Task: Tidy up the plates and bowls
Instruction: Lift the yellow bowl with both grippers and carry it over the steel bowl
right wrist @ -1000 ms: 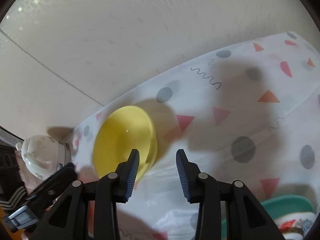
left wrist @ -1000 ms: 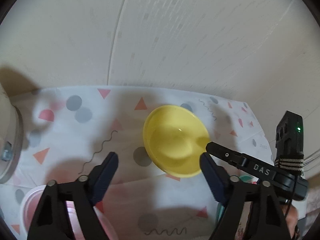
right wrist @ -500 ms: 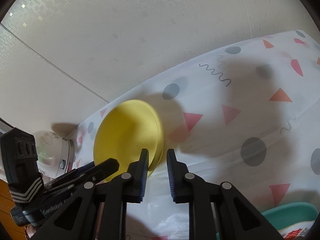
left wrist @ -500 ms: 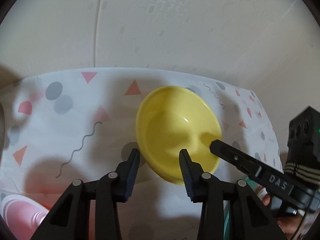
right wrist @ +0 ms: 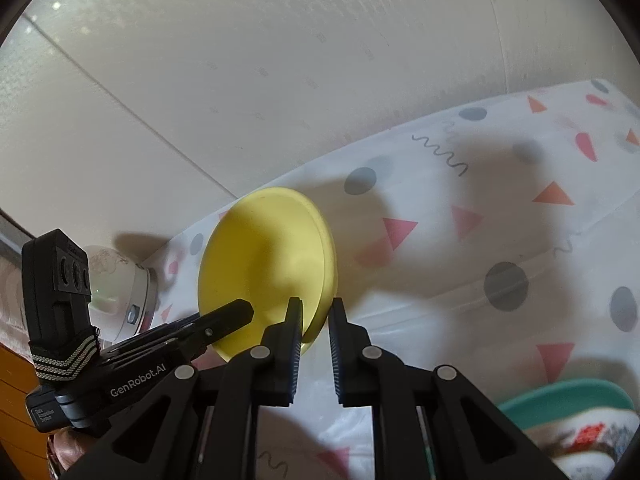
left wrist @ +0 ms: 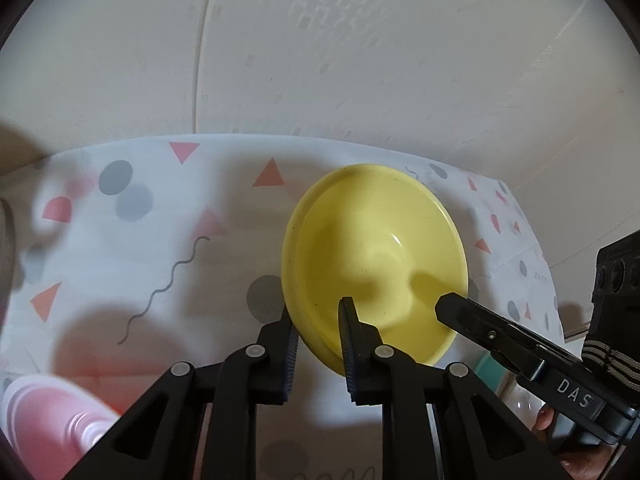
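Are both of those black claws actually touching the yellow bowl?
Touching. Each wrist view shows its gripper, left and right, closed across the yellow bowl rim.

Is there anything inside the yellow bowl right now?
No contents show: the yellow bowl has a bare inner surface, crossed only by shadows. One finger of each gripper reaches inside its rim. The cloth beneath it is covered.

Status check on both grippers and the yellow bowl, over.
Left gripper and right gripper both clamped on yellow bowl rim, opposite sides. Bowl tilted. Nothing in the way.
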